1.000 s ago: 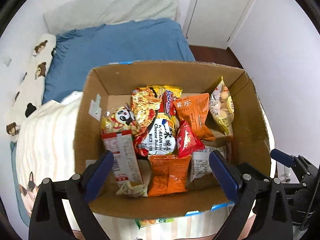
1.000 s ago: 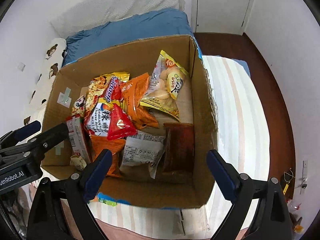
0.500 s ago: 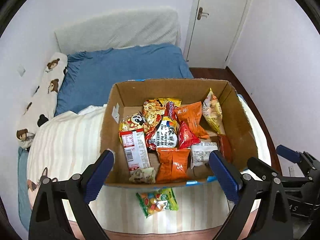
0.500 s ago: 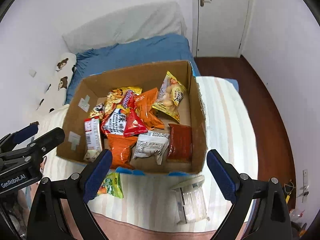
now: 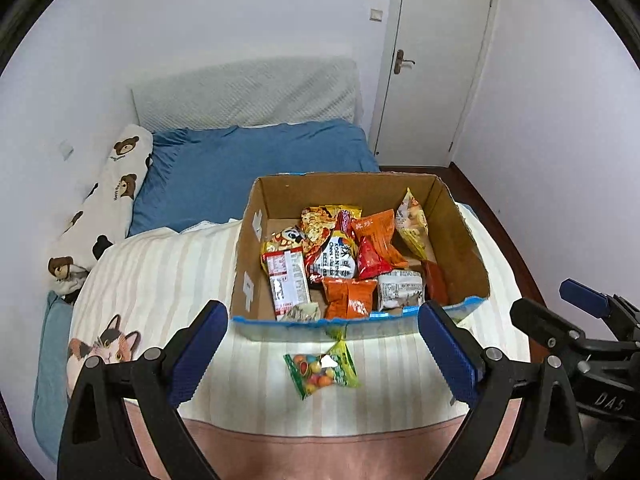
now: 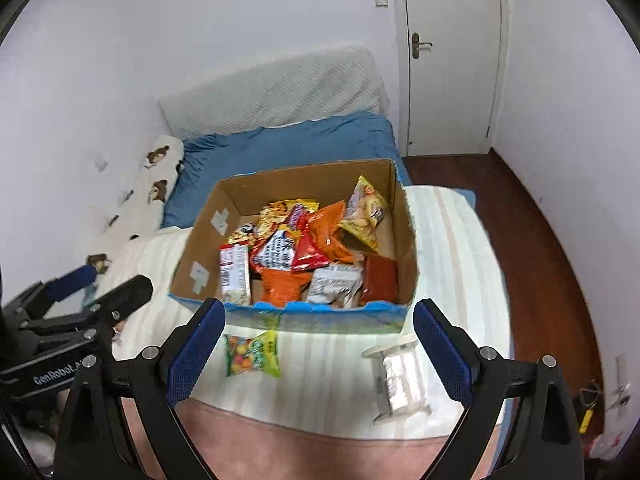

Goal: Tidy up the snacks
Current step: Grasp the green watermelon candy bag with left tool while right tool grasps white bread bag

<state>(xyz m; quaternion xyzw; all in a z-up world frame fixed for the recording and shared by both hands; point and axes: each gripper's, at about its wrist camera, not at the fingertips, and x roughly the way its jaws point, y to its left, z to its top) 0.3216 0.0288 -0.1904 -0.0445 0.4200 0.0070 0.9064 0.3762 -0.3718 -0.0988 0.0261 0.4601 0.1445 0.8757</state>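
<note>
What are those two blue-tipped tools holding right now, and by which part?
Nothing. The left tool and right tool are both open and empty. The candy bag lies loose on the bed before the box.

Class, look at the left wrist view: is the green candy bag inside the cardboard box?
No, the green candy bag lies on the striped blanket outside the cardboard box.

black hand-held gripper, blue finger pads

place: home bedroom | evidence: bed with blue sheet, bear-print pillow, padded headboard, white door
</note>
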